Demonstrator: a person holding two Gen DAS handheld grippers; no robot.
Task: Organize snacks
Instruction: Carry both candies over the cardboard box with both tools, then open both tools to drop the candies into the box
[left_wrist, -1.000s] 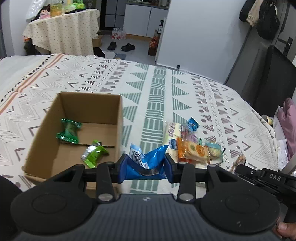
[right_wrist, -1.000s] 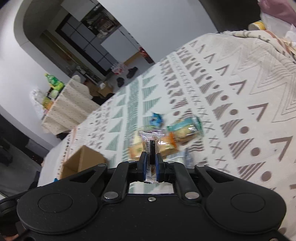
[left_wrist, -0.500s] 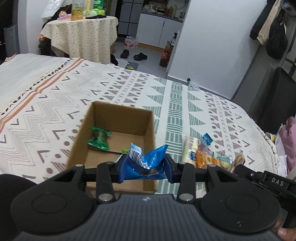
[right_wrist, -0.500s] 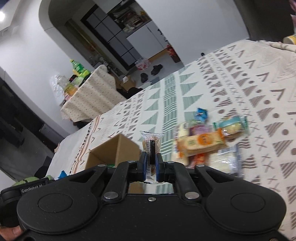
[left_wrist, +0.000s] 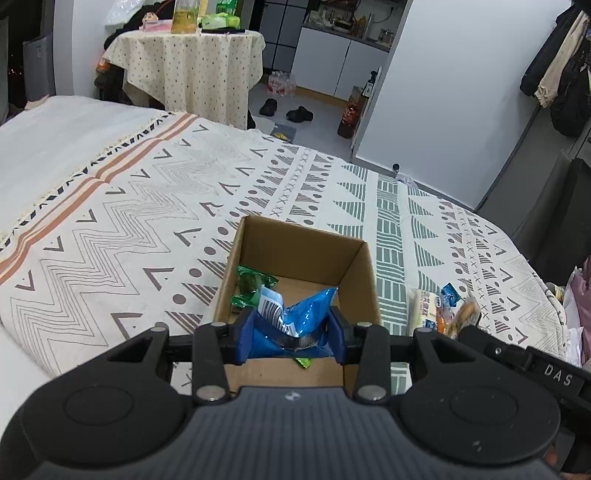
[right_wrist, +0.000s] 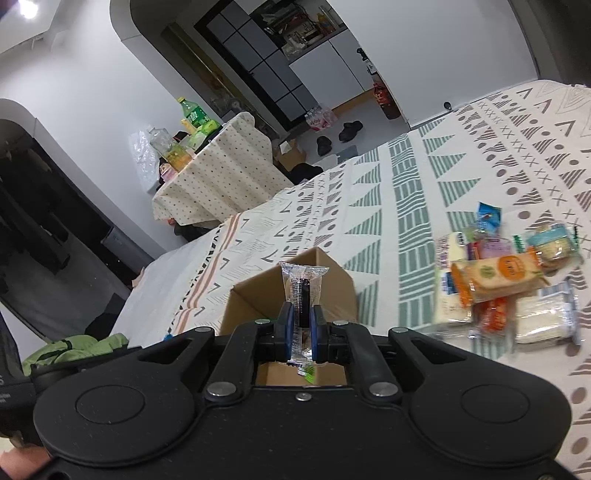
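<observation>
Left wrist view: left hand-held gripper (left_wrist: 291, 336) clamped on crumpled blue snack bag (left_wrist: 295, 321), over cardboard box (left_wrist: 354, 291) on the bed (left_wrist: 110, 229). Green packet (left_wrist: 251, 288) in box at 10 o'clock.

Right wrist view: right hand-held gripper (right_wrist: 302, 332) pinching clear-wrapped dark snack (right_wrist: 303, 295) over box (right_wrist: 255, 299); snack pile (right_wrist: 506, 280) at 3 o'clock.

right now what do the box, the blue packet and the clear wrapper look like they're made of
The box: plain brown cardboard, matt, with raw cut edges and folded corners. The blue packet in the left gripper: probably thin plastic or foil film, shiny and crumpled where the jaws squeeze it. The clear wrapper in the right gripper: see-through plastic film with a crimped top; a dark snack shows through.
</observation>
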